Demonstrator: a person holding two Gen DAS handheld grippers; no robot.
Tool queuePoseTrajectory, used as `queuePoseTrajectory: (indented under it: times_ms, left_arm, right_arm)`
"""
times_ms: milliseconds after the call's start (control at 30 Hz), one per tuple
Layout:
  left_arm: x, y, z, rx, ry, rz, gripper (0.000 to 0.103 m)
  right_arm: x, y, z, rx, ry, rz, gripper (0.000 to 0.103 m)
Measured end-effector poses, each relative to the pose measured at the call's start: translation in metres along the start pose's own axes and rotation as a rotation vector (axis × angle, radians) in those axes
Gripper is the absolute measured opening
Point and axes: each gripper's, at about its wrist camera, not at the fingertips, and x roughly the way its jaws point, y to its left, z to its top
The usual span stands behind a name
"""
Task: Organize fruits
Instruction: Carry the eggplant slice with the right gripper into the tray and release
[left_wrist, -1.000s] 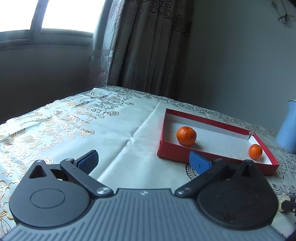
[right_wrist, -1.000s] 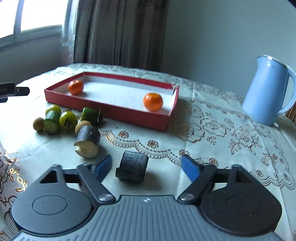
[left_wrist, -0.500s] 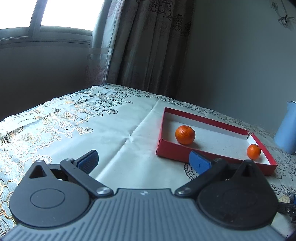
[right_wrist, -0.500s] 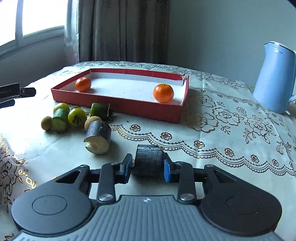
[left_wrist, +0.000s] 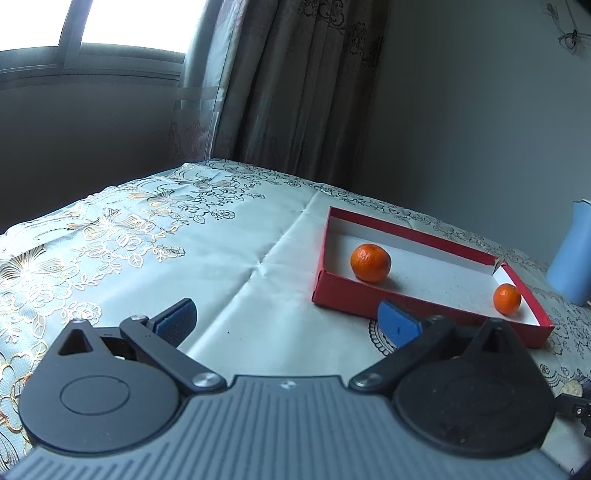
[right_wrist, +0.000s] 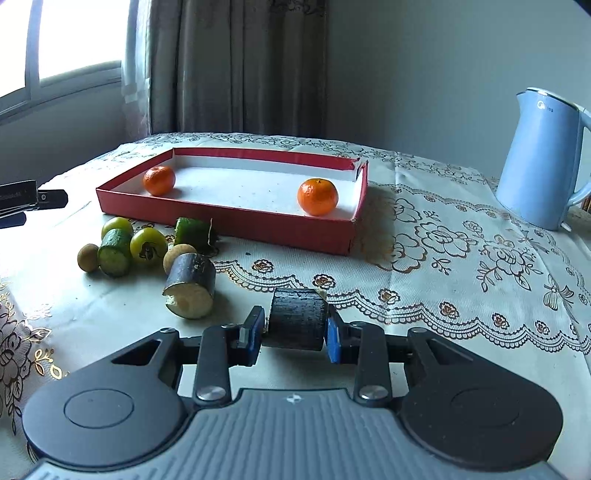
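Daylight from a window at the far left falls on a surface (right_wrist: 461, 266) covered with a pale floral, lace-edged cloth, with brown curtains (right_wrist: 236, 66) and a grey wall behind. At the near edge of the right wrist view, the right tool (right_wrist: 295, 328) is held low and level over the cloth, its two blue pads clenched on the flat ends of a dark sugarcane piece (right_wrist: 297, 319), which sits between them close to the cloth; whether it touches the cloth cannot be told. The left tool (left_wrist: 288, 321) hovers over bare cloth to the left of the red tray (right_wrist: 236, 218), its blue pads spread wide apart and gripping nothing. That shallow red tray with a white floor lies at the middle of the surface and holds two tangerines: one (right_wrist: 159, 180) near its left end, one (right_wrist: 317, 196) near its right end, well apart. Just in front of the tray's left half lies a loose cluster: a second dark sugarcane piece (right_wrist: 190, 291) showing its pale cut end, two green cucumber pieces (right_wrist: 114, 253), two round yellow-green fruits (right_wrist: 147, 246) and two small brown longan-like fruits (right_wrist: 87, 257). One light-blue electric kettle (right_wrist: 543, 162) stands at the far right, well apart from the tray.
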Motion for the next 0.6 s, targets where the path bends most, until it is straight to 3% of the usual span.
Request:
queuePoseTrajectory:
  times_ms: [300,600]
  left_arm:
    - [0.002,0.001,0.0,-0.007,0.019,-0.001,0.103]
    - [0.004,0.003,0.001,-0.019,0.037,0.003,0.103]
  right_arm:
    - [0.001,0.001,0.013,0.002,-0.023,0.0,0.033]
    - [-0.001,0.011,0.063,-0.026,-0.132,0.008,0.033]
